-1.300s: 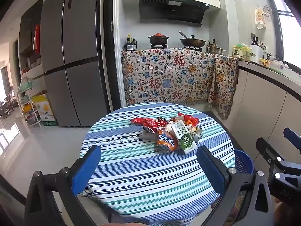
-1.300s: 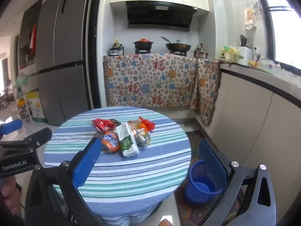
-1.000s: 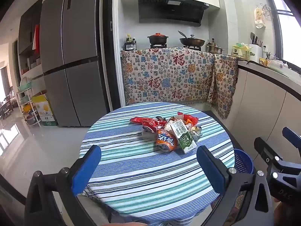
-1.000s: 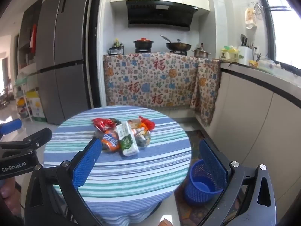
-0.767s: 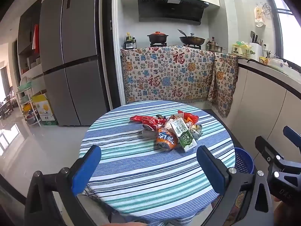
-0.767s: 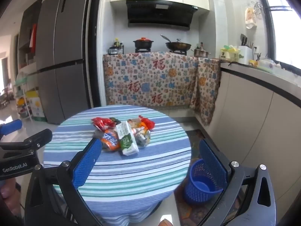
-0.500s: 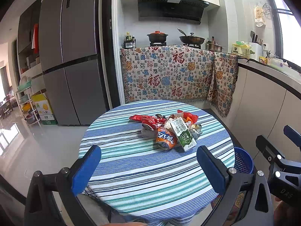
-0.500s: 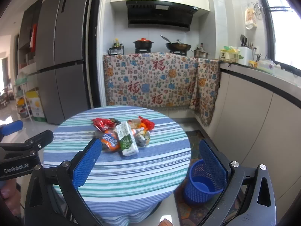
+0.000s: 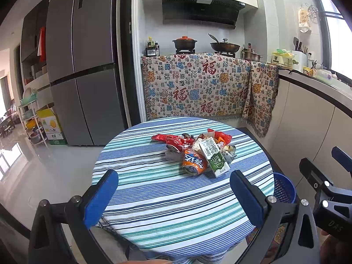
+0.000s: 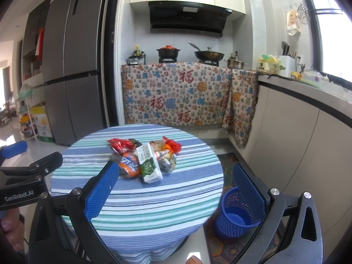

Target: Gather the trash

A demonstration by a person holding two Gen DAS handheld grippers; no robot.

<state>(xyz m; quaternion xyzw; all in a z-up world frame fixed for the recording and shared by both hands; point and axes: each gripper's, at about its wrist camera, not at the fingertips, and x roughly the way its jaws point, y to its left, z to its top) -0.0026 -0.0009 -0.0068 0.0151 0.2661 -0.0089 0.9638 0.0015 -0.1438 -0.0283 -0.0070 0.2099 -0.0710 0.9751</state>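
Both grippers open and empty, short of the trash pile on the round table

The left gripper [image 9: 169, 194] and right gripper [image 10: 176, 183] hang with jaws wide apart, holding nothing. The trash lies ahead of both, mid-table on the striped cloth [image 9: 176, 202] — a glossy orange can [image 9: 194, 164] on its side, touching a stiff green-and-white milk carton [image 9: 213, 158] lying flat, long axis pointing roughly toward the grippers, with crinkly red wrappers [image 9: 173, 140] behind. The right gripper looks slightly nearer the carton. 1 blue mesh bin [image 10: 236, 216] stands on the floor, right of the table.
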